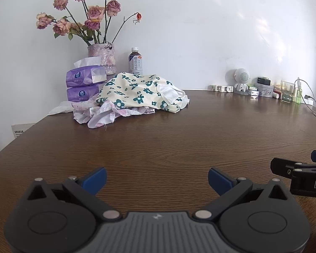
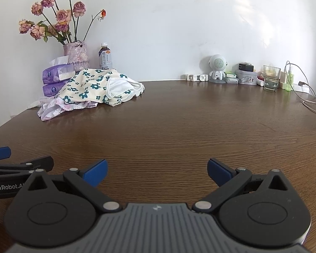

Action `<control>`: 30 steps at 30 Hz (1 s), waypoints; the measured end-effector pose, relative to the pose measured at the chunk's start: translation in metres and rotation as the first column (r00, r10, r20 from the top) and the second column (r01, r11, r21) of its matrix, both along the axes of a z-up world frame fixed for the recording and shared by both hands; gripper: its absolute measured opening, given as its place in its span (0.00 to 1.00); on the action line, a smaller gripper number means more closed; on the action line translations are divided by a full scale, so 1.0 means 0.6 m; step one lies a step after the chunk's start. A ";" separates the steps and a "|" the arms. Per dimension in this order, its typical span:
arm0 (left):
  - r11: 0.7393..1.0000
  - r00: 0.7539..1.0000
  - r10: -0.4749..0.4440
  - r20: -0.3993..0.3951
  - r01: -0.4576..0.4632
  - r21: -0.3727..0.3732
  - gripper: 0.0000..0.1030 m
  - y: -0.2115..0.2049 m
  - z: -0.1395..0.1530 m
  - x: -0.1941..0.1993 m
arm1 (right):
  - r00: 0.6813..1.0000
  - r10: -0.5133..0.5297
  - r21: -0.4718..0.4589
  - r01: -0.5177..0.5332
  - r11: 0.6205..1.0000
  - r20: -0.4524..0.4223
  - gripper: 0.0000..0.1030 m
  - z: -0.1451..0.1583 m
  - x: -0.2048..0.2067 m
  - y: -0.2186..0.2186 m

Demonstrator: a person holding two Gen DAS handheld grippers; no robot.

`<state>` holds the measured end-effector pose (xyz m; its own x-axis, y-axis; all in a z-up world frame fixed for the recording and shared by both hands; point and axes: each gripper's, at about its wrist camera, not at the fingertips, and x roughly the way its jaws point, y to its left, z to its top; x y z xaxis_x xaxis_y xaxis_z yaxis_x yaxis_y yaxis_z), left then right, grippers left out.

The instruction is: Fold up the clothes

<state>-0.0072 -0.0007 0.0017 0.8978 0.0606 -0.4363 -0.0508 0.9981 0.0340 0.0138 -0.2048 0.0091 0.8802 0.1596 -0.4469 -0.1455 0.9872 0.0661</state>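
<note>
While both the left gripper [image 1: 157, 178] and right gripper [image 2: 157, 170] hover wide open over the brown wooden table [image 1: 179, 130], the crumpled cream garment with green flowers [image 1: 134, 91] lies beside the purple tissue packs [image 1: 83, 84]

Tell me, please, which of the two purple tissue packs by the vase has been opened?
The upper tissue pack, stacked on the lower tissue pack, is open: a white tissue sticks up from its top. The lower one shows no tissue.

Black hand-held gripper [image 1: 157, 179], blue pads [image 1: 97, 178]
</note>
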 end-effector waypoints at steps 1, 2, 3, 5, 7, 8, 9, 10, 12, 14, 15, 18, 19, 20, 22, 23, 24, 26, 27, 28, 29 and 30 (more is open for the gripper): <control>1.000 1.000 0.002 0.002 -0.002 0.000 1.00 0.000 0.000 0.000 | 1.000 0.001 0.001 -0.001 1.000 0.000 1.00 0.000 0.000 0.000; 1.000 1.000 0.003 0.003 -0.003 0.001 1.00 0.000 0.000 -0.001 | 1.000 0.002 0.003 -0.002 1.000 0.000 1.00 0.000 0.000 0.000; 1.000 1.000 0.005 0.005 -0.005 0.001 1.00 0.000 0.000 -0.002 | 1.000 0.002 0.004 -0.002 1.000 0.000 1.00 0.000 0.000 0.000; 1.000 1.000 0.009 0.007 -0.009 0.003 1.00 -0.001 0.000 -0.002 | 1.000 0.003 0.006 -0.003 1.000 0.000 1.00 0.000 0.001 -0.001; 1.000 1.000 0.011 0.006 -0.011 0.005 1.00 -0.002 0.000 -0.002 | 1.000 0.004 0.008 -0.004 1.000 0.000 1.00 0.000 0.001 -0.001; 1.000 1.000 0.011 0.005 -0.011 0.006 1.00 -0.002 0.000 -0.002 | 1.000 0.005 0.009 -0.005 1.000 -0.001 1.00 0.000 0.001 -0.001; 1.000 1.000 0.011 0.004 -0.011 0.007 1.00 -0.002 0.000 -0.002 | 1.000 0.005 0.010 -0.005 1.000 -0.001 1.00 0.000 0.001 -0.001; 1.000 1.000 0.011 0.003 -0.011 0.009 1.00 -0.003 0.000 -0.002 | 1.000 0.006 0.011 -0.006 1.000 -0.001 1.00 0.000 0.001 -0.001; 1.000 1.000 0.013 0.001 -0.013 0.013 1.00 -0.004 0.000 -0.002 | 1.000 0.007 0.013 -0.007 1.000 -0.001 1.00 0.000 0.002 -0.002; 1.000 1.000 0.013 0.001 -0.013 0.012 1.00 -0.003 0.000 -0.002 | 1.000 0.008 0.015 -0.008 1.000 -0.001 1.00 0.000 0.002 -0.002; 1.000 1.000 0.013 0.001 -0.013 0.010 1.00 -0.002 0.000 -0.002 | 1.000 0.008 0.016 -0.008 1.000 -0.001 1.00 0.000 0.002 -0.002; 1.000 1.000 0.014 -0.002 -0.014 0.007 1.00 -0.001 -0.001 -0.001 | 1.000 0.009 0.019 -0.009 1.000 -0.001 1.00 0.000 0.002 -0.002; 1.000 1.000 0.014 -0.002 -0.014 0.007 1.00 -0.001 -0.001 -0.001 | 1.000 0.009 0.020 -0.009 1.000 -0.001 1.00 0.000 0.002 -0.002; 1.000 1.000 0.014 -0.002 -0.014 0.007 1.00 -0.001 -0.001 -0.001 | 1.000 0.009 0.020 -0.009 1.000 0.000 1.00 0.000 0.001 -0.002; 1.000 1.000 0.014 -0.001 -0.014 0.009 1.00 -0.001 0.000 -0.001 | 1.000 0.012 0.020 -0.012 1.000 -0.001 1.00 -0.001 0.001 -0.002; 1.000 1.000 0.015 -0.001 -0.015 0.009 1.00 -0.001 0.000 -0.001 | 1.000 0.013 0.022 -0.013 1.000 -0.002 1.00 -0.001 0.001 -0.002; 1.000 1.000 0.015 0.000 -0.015 0.008 1.00 -0.001 0.000 -0.001 | 1.000 0.014 0.023 -0.014 1.000 -0.003 1.00 -0.001 0.001 -0.003; 1.000 1.000 0.016 0.000 -0.016 0.006 1.00 -0.001 0.000 -0.001 | 1.000 0.015 0.024 -0.015 1.000 -0.004 1.00 -0.001 0.002 -0.003; 1.000 1.000 0.015 0.000 -0.015 0.006 1.00 -0.001 0.000 -0.001 | 1.000 0.015 0.025 -0.015 1.000 -0.005 1.00 -0.001 0.003 -0.003; 1.000 1.000 0.014 0.000 -0.014 0.006 1.00 -0.001 0.000 -0.001 | 1.000 0.016 0.025 -0.016 1.000 -0.005 1.00 -0.001 0.003 -0.003; 1.000 1.000 0.013 0.000 -0.013 0.007 1.00 -0.001 0.000 -0.001 | 1.000 0.016 0.026 -0.016 1.000 -0.005 1.00 -0.001 0.003 -0.003; 1.000 1.000 0.012 0.000 -0.012 0.007 1.00 -0.001 0.000 -0.001 | 1.000 0.016 0.026 -0.016 1.000 -0.005 1.00 -0.001 0.003 -0.003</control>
